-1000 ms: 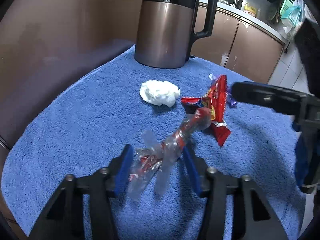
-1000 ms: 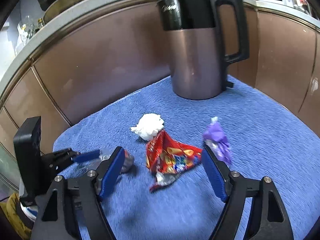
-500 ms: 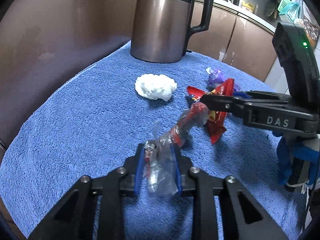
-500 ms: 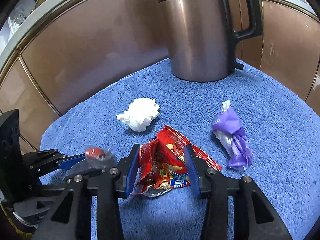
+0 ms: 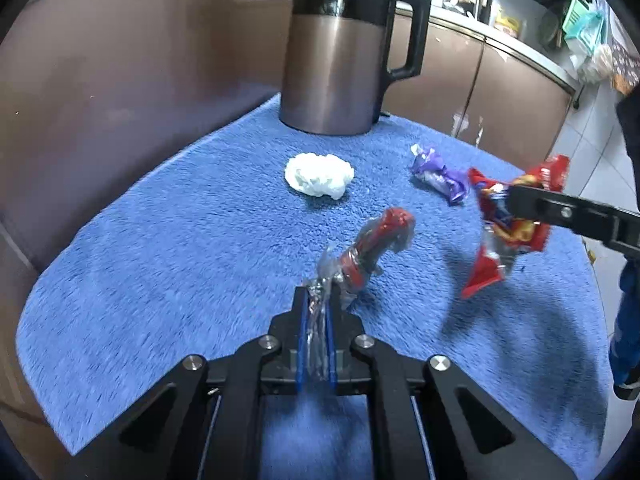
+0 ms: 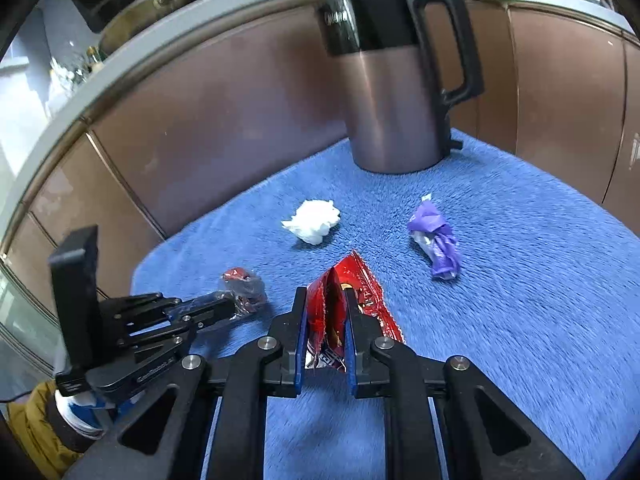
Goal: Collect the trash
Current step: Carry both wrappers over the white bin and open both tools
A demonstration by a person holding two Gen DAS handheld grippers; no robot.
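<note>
Trash sits scattered on a blue towel (image 5: 160, 240): a white tissue wad (image 5: 319, 175) at centre, a purple wrapper (image 5: 440, 174) to its right, a brown kettle (image 5: 344, 60) standing behind them at top. The left gripper (image 5: 318, 316) pinches a clear-and-red wrapper (image 5: 372, 248), its long axis slanting toward upper right. The right gripper (image 6: 325, 320) clamps a red snack packet (image 6: 352, 296), lifted off the towel at right of the left view.

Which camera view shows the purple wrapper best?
The right wrist view: the purple wrapper lies whole and unobstructed on the blue towel. The left wrist view shows it smaller, off to the side.
</note>
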